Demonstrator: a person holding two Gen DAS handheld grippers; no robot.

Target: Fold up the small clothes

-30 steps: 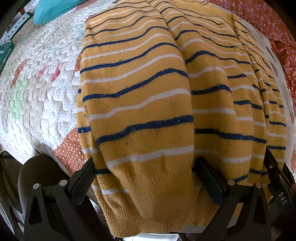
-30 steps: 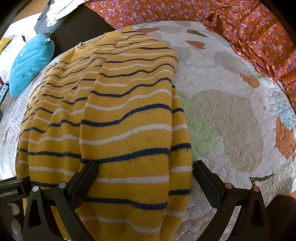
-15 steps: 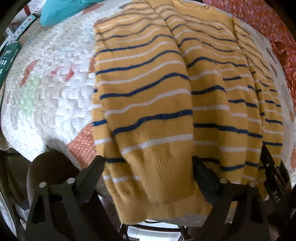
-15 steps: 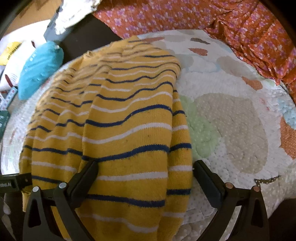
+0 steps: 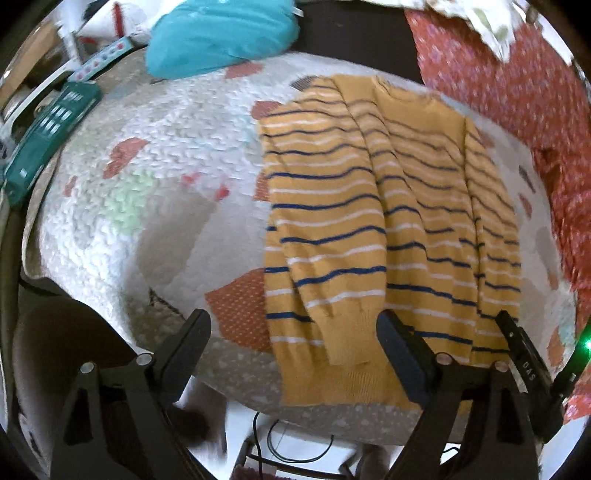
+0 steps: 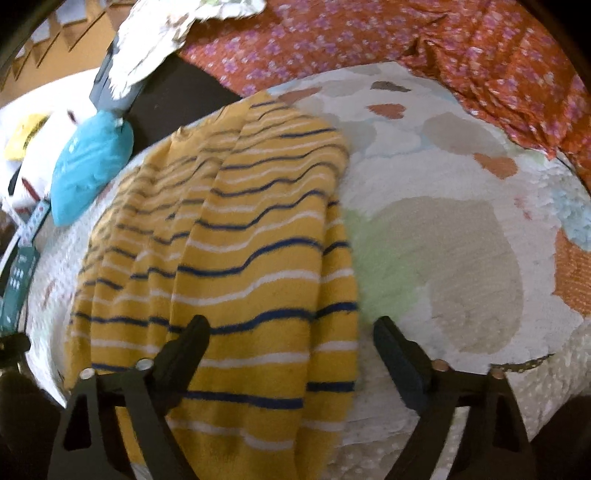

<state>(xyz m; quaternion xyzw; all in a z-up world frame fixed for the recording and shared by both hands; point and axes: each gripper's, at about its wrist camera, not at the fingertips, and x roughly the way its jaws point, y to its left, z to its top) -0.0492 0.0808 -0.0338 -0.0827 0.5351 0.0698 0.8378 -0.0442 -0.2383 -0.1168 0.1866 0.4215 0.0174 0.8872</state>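
Observation:
A yellow sweater with navy and white stripes (image 5: 388,229) lies flat on a quilted pad (image 5: 147,192), both sleeves folded in over the body, its hem at the near edge. My left gripper (image 5: 293,332) is open and empty, just short of the hem and its left sleeve cuff. The same sweater (image 6: 251,258) fills the left of the right wrist view. My right gripper (image 6: 291,339) is open and empty above its right near part. The right gripper's finger (image 5: 524,354) shows at the left wrist view's right edge.
A teal cushion (image 5: 221,33) lies beyond the pad at the back left. Orange floral cloth (image 6: 406,48) is bunched along the back and right. A green box (image 5: 44,129) sits at the far left. The pad's near edge (image 5: 258,391) drops to the floor and cables.
Both grippers have pulled back and up from the sweater's hem. The sweater now looks smaller and lies still on the pad. Both stay open.

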